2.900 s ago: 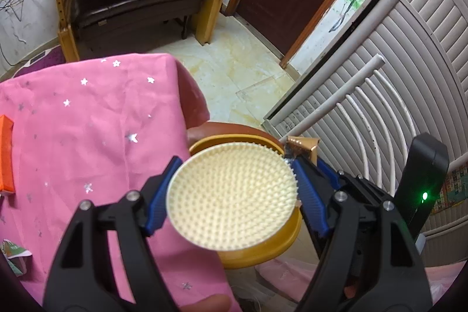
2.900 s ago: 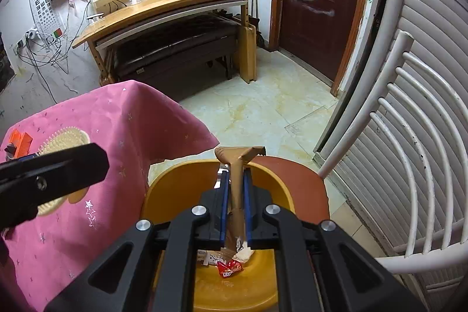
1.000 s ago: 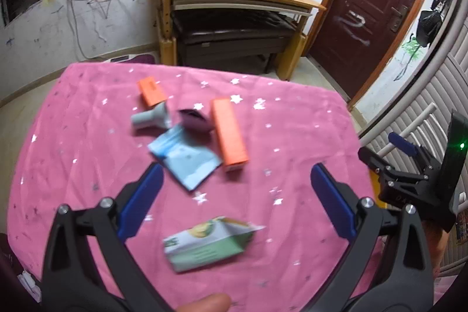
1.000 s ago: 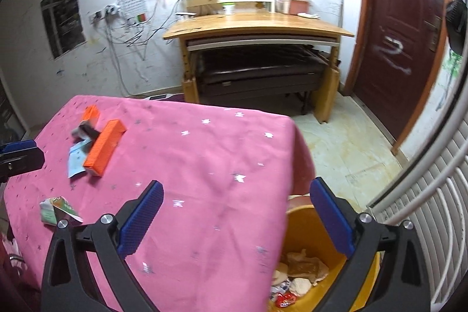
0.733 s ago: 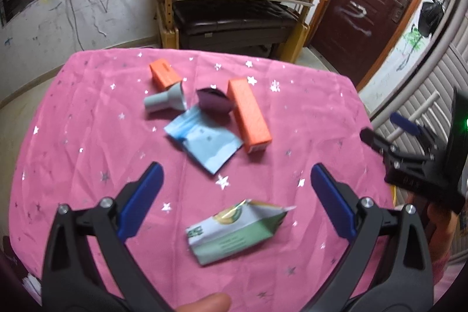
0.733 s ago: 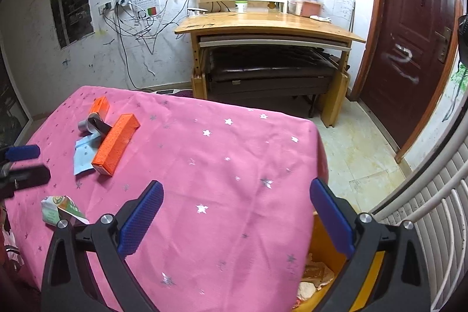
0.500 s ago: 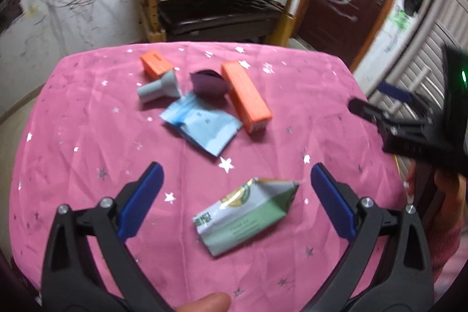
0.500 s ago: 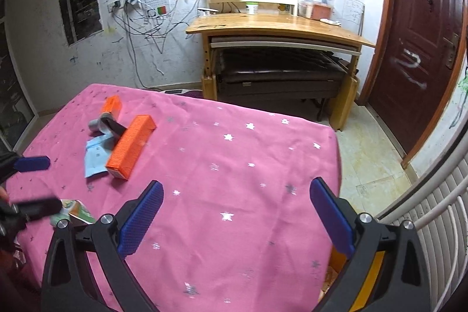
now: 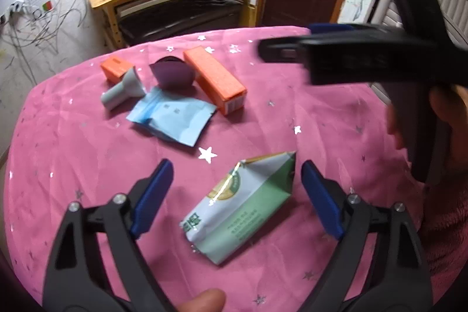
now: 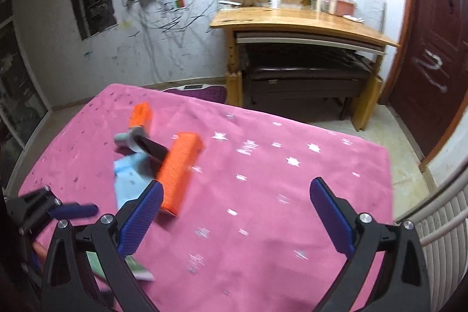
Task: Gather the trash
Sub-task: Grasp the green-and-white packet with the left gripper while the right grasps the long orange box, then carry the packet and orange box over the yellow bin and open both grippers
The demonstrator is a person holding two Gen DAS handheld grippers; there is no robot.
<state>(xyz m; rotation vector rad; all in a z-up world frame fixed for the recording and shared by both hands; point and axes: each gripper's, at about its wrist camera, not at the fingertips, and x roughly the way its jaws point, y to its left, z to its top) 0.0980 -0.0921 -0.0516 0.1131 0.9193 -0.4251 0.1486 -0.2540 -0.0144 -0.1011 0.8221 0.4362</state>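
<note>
Left gripper (image 9: 234, 195) closing astride green carton (image 9: 242, 209) — pads clear.

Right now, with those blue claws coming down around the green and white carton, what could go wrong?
The left gripper is closing with the flattened carton between its pads but not yet pressed. The carton lies slanted across the gap, so the pads may catch only a corner and let it slip or spin. Pads that low might also pinch the pink cloth and drag it. The right gripper, open, is close above the orange box, so the two tools could bump.
</note>
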